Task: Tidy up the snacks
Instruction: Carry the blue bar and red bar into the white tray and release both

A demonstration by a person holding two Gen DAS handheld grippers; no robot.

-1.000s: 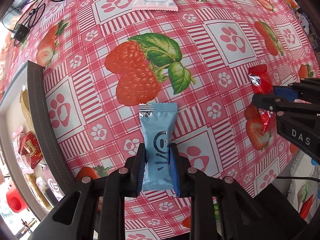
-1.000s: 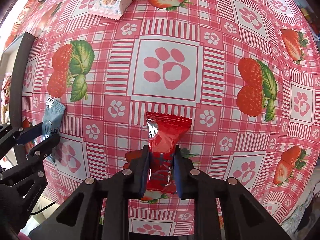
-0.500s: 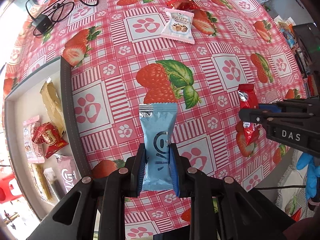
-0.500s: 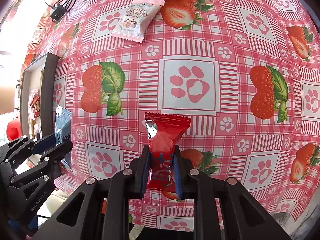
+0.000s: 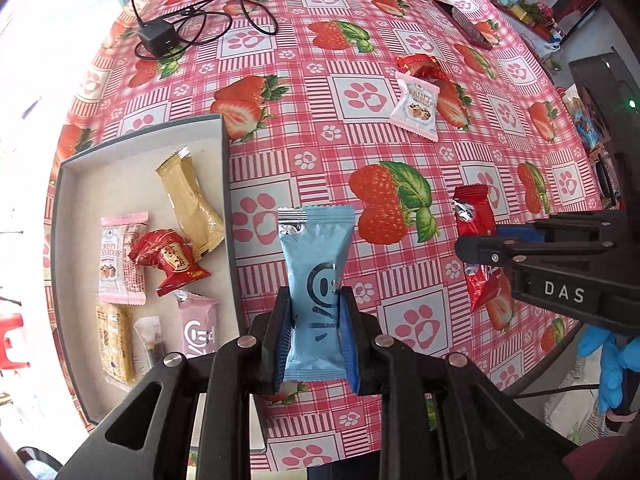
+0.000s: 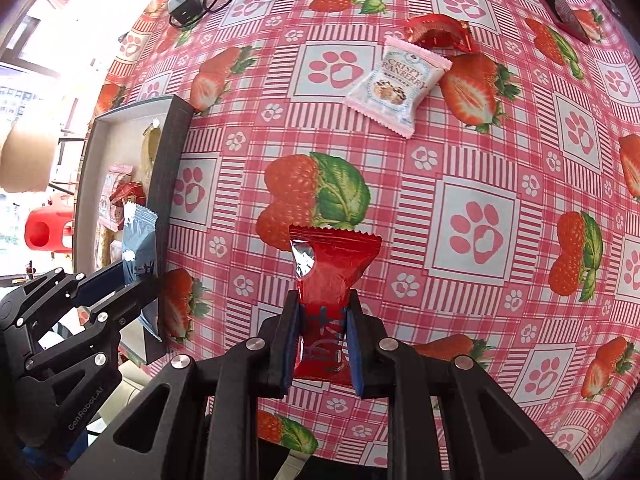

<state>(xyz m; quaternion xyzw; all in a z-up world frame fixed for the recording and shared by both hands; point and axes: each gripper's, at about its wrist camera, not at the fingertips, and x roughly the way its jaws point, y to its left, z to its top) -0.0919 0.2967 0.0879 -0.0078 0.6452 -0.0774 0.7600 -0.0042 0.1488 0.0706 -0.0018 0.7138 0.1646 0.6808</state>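
Observation:
My left gripper is shut on a light blue snack packet, held up above the strawberry tablecloth just right of the grey tray. My right gripper is shut on a red snack packet, also lifted off the cloth. Each gripper shows in the other's view: the right one with its red packet at the right, the left one with its blue packet beside the tray's wall. The tray holds several wrapped snacks, among them a tan packet and a red one.
A pink-white Crispy Cranberry packet and a red wrapper lie on the cloth further back. A black charger with cable sits at the far left. A dark flat object lies at the far right edge. A blue-gloved hand shows bottom right.
Both grippers have risen with their packets, so more of the table shows. The tray has come into fuller view at the left. Both grips are unchanged.

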